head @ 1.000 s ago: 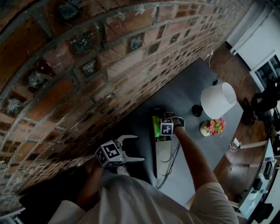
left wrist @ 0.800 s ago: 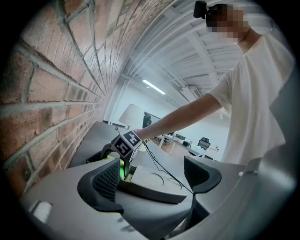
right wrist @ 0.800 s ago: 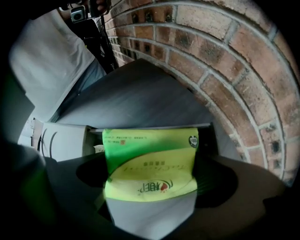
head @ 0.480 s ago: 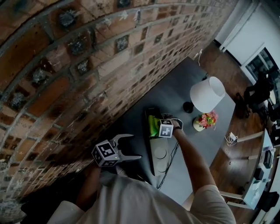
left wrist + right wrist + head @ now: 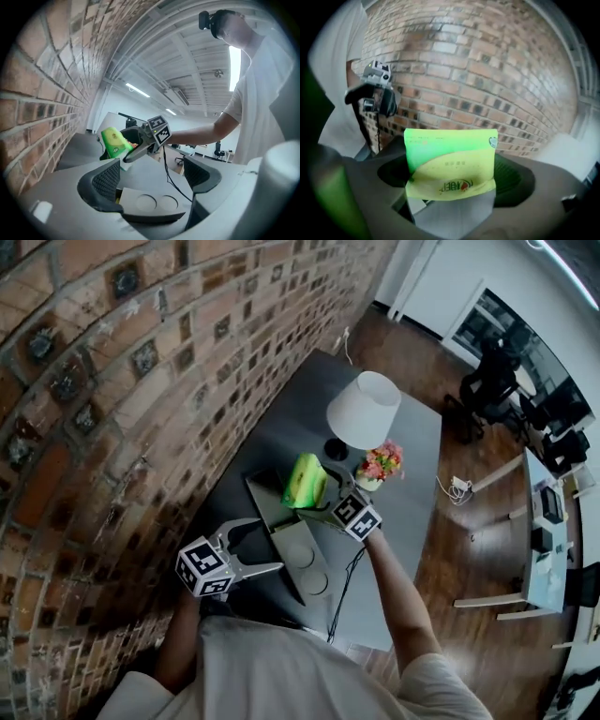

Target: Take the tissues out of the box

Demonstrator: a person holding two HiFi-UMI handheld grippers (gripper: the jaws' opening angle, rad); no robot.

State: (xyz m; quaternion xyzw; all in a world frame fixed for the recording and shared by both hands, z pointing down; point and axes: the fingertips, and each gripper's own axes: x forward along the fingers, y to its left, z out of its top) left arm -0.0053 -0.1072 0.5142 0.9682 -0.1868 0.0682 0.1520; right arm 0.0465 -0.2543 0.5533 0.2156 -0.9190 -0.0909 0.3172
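Observation:
A bright green tissue pack (image 5: pixel 305 481) is up off the long grey box (image 5: pixel 281 517), with my right gripper (image 5: pixel 322 500) shut on it. In the right gripper view the pack (image 5: pixel 450 161) fills the space between the jaws of the right gripper (image 5: pixel 452 183), pads pressed on its sides. My left gripper (image 5: pixel 265 545) hovers open by the box's near end, nothing between its fingers. In the left gripper view the left gripper (image 5: pixel 154 176) frames the box top (image 5: pixel 150 202) with its two round marks, and the pack (image 5: pixel 114 142) hangs beyond it.
A white-shaded lamp (image 5: pixel 364 409) and a flower pot (image 5: pixel 380 463) stand on the grey table (image 5: pixel 412 437) just past the box. A dark cable (image 5: pixel 342 587) runs along the box's right side. A brick wall (image 5: pixel 112 381) bounds the left.
The right gripper, which was down at the box over the green pack, has closed on the pack and raised it. The left gripper has kept its place, open.

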